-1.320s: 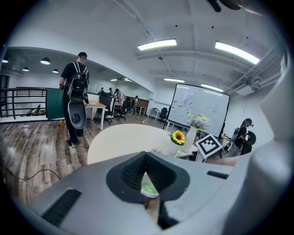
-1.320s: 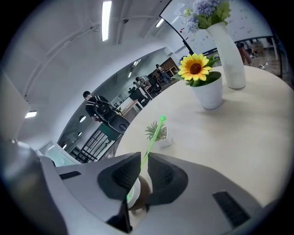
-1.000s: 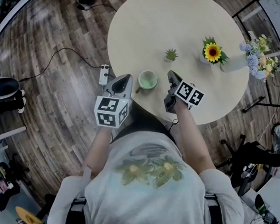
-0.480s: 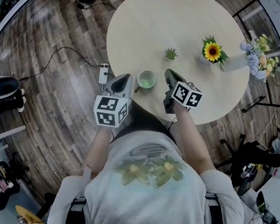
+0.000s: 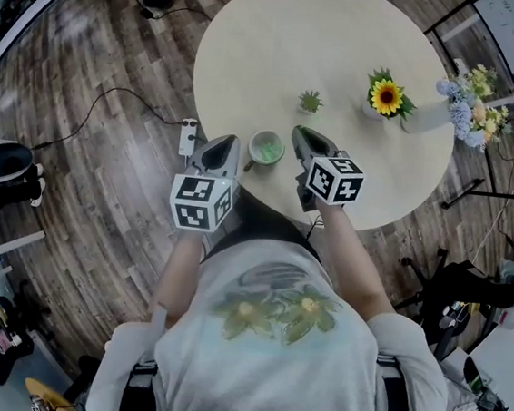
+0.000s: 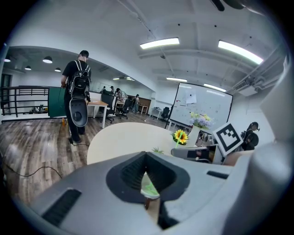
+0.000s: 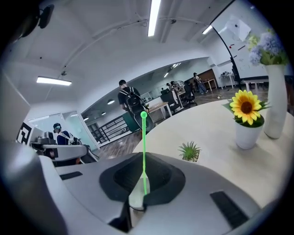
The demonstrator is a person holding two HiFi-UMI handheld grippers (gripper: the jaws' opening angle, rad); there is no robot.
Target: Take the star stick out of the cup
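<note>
A pale green cup stands near the round table's front edge. My left gripper is at the cup's left side, and in the left gripper view its jaws are closed on the cup. My right gripper hovers just right of the cup. It is shut on a thin green stick that stands upright from the jaws and ends in a small knob. The stick's lower end is hidden, and it is too thin to show in the head view.
A small spiky plant stands behind the cup, with a potted sunflower and a vase of pale flowers further right. A power strip lies on the floor by the table's left edge. A person with a backpack stands beyond the table.
My right gripper has moved left and away from me, closer to the cup's right side. The left gripper and the cup have barely shifted.
</note>
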